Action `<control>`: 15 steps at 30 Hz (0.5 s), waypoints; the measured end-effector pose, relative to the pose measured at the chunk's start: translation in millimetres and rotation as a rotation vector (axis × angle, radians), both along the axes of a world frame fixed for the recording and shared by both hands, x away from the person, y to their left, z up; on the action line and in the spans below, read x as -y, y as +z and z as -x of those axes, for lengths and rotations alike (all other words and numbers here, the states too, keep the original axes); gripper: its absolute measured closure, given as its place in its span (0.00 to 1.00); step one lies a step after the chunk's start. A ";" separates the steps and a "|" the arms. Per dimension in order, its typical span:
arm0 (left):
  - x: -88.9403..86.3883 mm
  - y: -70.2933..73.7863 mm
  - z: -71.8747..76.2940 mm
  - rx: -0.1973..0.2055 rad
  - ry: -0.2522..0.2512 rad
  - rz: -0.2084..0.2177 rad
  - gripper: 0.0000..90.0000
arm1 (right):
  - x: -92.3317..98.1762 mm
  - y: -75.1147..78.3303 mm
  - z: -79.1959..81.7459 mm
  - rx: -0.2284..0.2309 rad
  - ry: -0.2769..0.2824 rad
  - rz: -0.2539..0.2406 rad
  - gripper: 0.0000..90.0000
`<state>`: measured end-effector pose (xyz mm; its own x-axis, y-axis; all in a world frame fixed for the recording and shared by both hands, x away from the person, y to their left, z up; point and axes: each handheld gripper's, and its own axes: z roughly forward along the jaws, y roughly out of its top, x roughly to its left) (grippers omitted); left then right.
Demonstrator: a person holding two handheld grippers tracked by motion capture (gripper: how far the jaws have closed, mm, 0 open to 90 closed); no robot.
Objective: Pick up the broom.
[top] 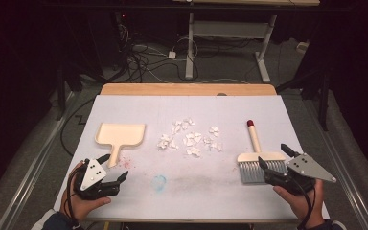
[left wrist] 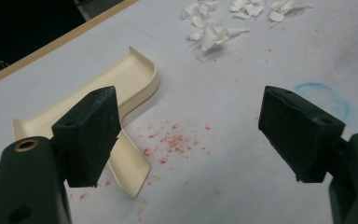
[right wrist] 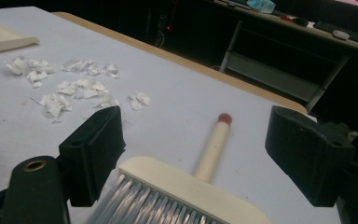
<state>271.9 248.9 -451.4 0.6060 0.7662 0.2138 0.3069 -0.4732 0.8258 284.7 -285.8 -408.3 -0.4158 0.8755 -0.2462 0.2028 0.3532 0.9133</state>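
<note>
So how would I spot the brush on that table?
Start at the white-topped table and go to its right side, past the heap of torn paper scraps in the middle. The hand brush lies there: grey bristles, cream handle, and a red tip unlike the plain cream dustpan.

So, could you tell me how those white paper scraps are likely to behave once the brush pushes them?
The paper scraps look crumpled and thin, so they are probably very light and may scatter or tumble rather than slide together. They lie loose in a spread cluster, so the brush may miss some at the edges. The dustpan has a raised rim, which should help hold them.
</note>
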 end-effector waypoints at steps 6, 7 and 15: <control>0.5 -1.0 0.1 -0.004 0.000 -0.012 0.22 | -0.7 -1.8 -0.7 -0.008 -0.004 0.003 0.22; 0.6 -0.8 0.9 -0.005 0.000 -0.013 0.22 | -0.9 -1.6 -0.4 -0.009 -0.005 0.000 0.22; -5.5 2.2 -0.5 -0.012 0.100 -0.028 0.23 | -3.5 -0.1 -0.6 -0.005 0.000 0.011 0.22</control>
